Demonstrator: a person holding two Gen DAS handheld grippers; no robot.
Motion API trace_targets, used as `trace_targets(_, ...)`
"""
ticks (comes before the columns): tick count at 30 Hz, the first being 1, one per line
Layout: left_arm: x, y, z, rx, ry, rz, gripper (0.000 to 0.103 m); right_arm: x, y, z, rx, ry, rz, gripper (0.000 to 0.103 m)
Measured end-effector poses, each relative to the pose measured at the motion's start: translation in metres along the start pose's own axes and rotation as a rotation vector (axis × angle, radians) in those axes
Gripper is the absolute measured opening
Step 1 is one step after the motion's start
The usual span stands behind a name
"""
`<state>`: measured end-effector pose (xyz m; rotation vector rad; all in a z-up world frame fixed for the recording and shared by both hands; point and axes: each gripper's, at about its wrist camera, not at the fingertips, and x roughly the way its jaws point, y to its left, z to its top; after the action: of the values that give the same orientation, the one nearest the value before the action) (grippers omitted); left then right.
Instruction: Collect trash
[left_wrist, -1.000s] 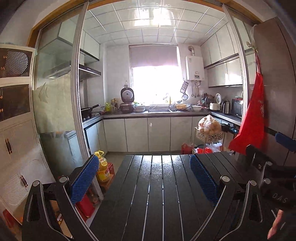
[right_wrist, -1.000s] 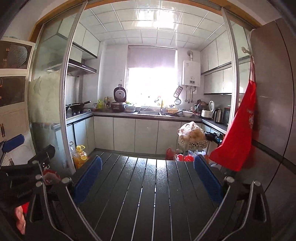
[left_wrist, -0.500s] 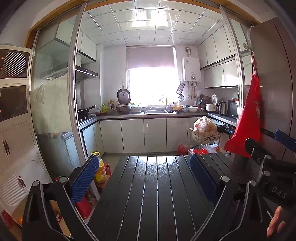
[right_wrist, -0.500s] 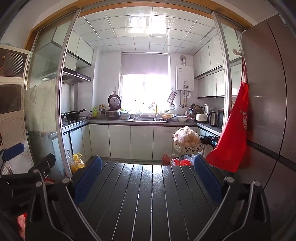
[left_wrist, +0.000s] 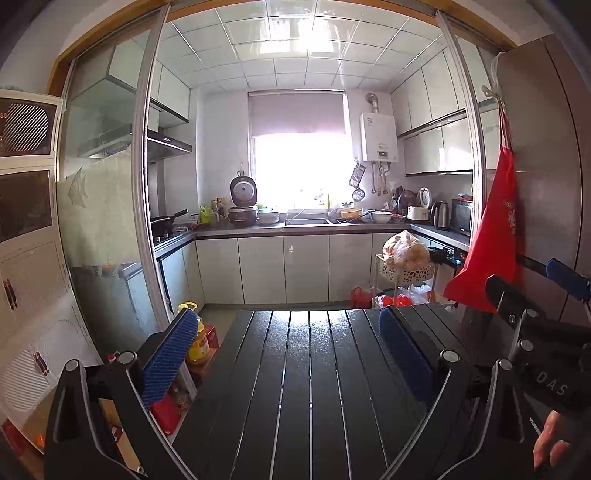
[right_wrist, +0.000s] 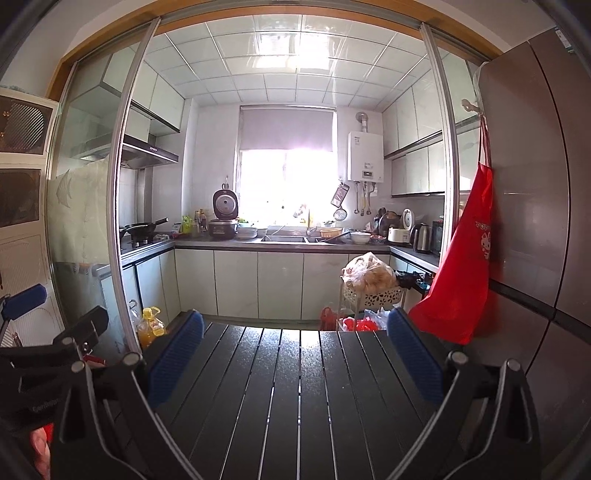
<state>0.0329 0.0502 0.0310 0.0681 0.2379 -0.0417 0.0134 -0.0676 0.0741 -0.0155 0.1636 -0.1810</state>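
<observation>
Both grippers are held side by side above a black slatted table, facing the kitchen. My left gripper is open, nothing between its blue pads. My right gripper is open too, and its blue pads hold nothing. The right gripper's body also shows at the right edge of the left wrist view, and the left gripper's body at the left edge of the right wrist view. No trash shows on the table. Red and clear plastic bags lie on the floor beyond the table's far edge.
A white basket trolley with a full plastic bag stands past the table's far right corner. A red apron hangs on the fridge at right. A yellow oil bottle stands by the glass sliding door at left. Kitchen counters run along the back.
Both views have tilted slightly upward, with the kitchen sitting lower in the frame and more ceiling showing. The grippers stay open.
</observation>
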Motion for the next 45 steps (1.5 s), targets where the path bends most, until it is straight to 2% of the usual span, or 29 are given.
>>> trace_targets(20,0.001,-0.005,0.001,0.009,-0.002,-0.007,0.095,0.007,-0.003,-0.001,0.001,0.004,-0.024,0.100)
trace_targets(45,-0.009,-0.008,0.004,-0.011,-0.015,0.022,0.095,0.013,-0.009,-0.002,0.028,-0.001,-0.075,0.100)
